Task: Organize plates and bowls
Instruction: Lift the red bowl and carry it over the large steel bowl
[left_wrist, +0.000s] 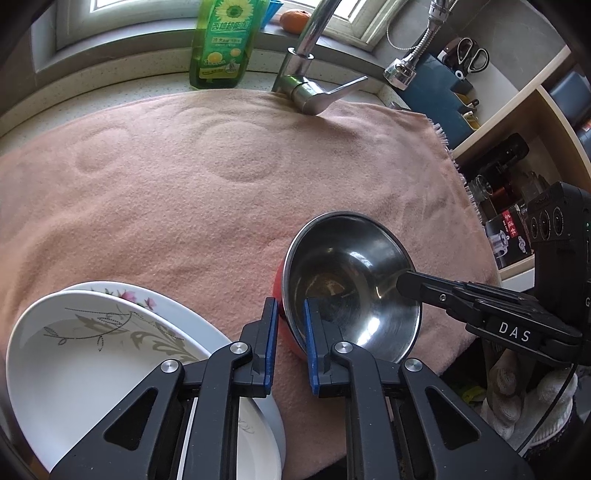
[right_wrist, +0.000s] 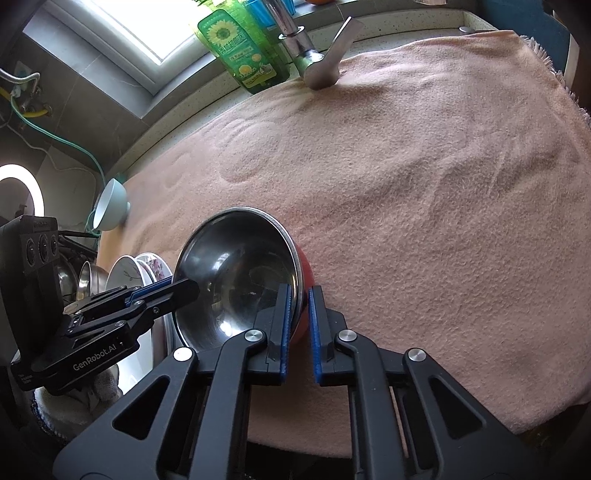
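Observation:
A steel bowl (left_wrist: 351, 280) with a red outside sits tilted on the pink towel (left_wrist: 166, 192); both grippers hold it. My left gripper (left_wrist: 290, 306) is shut on its near-left rim, one blue pad inside and one on the red wall. My right gripper (left_wrist: 406, 284) pinches the opposite rim. The right wrist view shows the same bowl (right_wrist: 236, 266), with my right gripper (right_wrist: 300, 291) clamped on its right rim and my left gripper (right_wrist: 188, 288) on its left edge. White plates (left_wrist: 92, 350), one leaf-patterned and one flowered, are stacked just left of the bowl.
A faucet (left_wrist: 306, 85), green dish soap bottle (left_wrist: 221, 44) and an orange (left_wrist: 293, 18) stand at the back. A shelf (left_wrist: 524, 122) with bottles lies to the right. A pale blue bowl (right_wrist: 110, 206) and steel bowls (right_wrist: 88, 280) sit at the towel's left edge. A gloved hand (left_wrist: 517, 398) holds the right gripper.

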